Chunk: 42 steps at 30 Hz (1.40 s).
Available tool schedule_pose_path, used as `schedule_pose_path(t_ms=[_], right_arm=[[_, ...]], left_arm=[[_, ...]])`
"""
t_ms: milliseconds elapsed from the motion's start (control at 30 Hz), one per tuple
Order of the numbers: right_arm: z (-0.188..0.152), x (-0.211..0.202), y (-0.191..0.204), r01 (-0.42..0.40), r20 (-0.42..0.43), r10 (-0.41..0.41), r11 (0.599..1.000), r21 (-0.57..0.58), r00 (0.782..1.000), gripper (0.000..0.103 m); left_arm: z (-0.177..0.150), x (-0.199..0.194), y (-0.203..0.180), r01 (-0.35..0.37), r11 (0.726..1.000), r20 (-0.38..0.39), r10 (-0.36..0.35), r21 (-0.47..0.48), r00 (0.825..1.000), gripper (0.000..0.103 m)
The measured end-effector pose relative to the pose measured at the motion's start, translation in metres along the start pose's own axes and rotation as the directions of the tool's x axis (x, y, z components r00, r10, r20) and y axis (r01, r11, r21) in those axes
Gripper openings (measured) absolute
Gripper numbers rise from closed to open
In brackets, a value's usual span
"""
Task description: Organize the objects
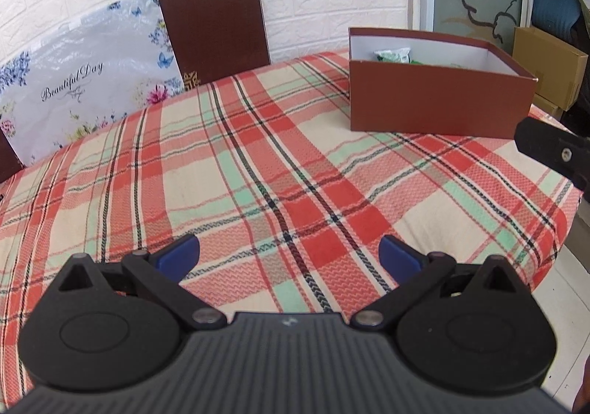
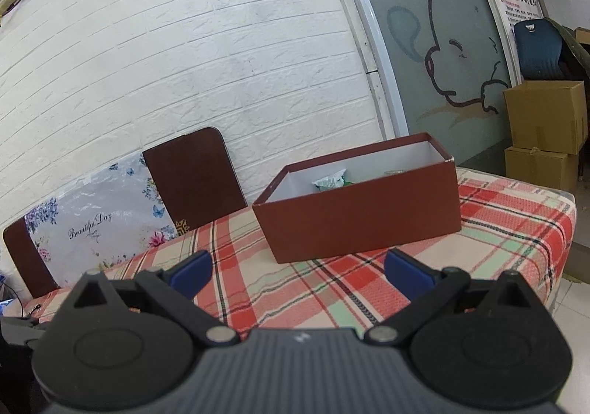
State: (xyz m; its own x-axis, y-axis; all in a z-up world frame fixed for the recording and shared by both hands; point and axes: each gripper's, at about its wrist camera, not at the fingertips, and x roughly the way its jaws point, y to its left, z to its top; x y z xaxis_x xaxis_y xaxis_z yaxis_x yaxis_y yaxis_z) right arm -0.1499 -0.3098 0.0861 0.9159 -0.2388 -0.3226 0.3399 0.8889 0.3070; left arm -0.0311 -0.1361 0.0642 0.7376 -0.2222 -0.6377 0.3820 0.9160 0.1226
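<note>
A brown open box [image 1: 438,104] with a white inside stands on the plaid-covered table [image 1: 239,163] at the far right. A green and white packet [image 1: 392,55] lies inside it, also seen in the right wrist view [image 2: 332,179]. My left gripper [image 1: 289,257] is open and empty, low over the table's near side. My right gripper [image 2: 298,272] is open and empty, a short way in front of the box [image 2: 363,214]. Part of the right gripper's body [image 1: 553,152] shows at the right edge of the left wrist view.
A dark brown board [image 1: 214,26] and a floral "Beautiful Day" board [image 1: 84,82] lean against the white brick wall behind the table. Stacked cardboard boxes [image 2: 545,130] and a blue chair [image 2: 538,48] stand at the right, beyond the table's edge.
</note>
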Motion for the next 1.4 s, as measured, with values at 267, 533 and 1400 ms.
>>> schedule_pose_path(t_ms=[267,533,1400], right_arm=[[-0.007,0.005,0.009,0.026,0.051,-0.024,0.998,-0.055,0.998,0.103],[-0.011,0.019,0.011,0.027,0.031,-0.025,0.997,-0.073,0.999,0.103],[-0.014,0.033,-0.007,0.029,-0.009,-0.03,0.999,-0.04,1.0,0.103]], left_arm=[[-0.002,0.017,0.002,-0.001,1.0,-0.046,0.001,0.007,0.999,0.103],[-0.003,0.029,0.003,0.006,1.0,-0.08,-0.006,0.006,0.997,0.103],[-0.004,0.037,-0.009,0.016,0.999,-0.112,-0.012,0.039,0.994,0.103]])
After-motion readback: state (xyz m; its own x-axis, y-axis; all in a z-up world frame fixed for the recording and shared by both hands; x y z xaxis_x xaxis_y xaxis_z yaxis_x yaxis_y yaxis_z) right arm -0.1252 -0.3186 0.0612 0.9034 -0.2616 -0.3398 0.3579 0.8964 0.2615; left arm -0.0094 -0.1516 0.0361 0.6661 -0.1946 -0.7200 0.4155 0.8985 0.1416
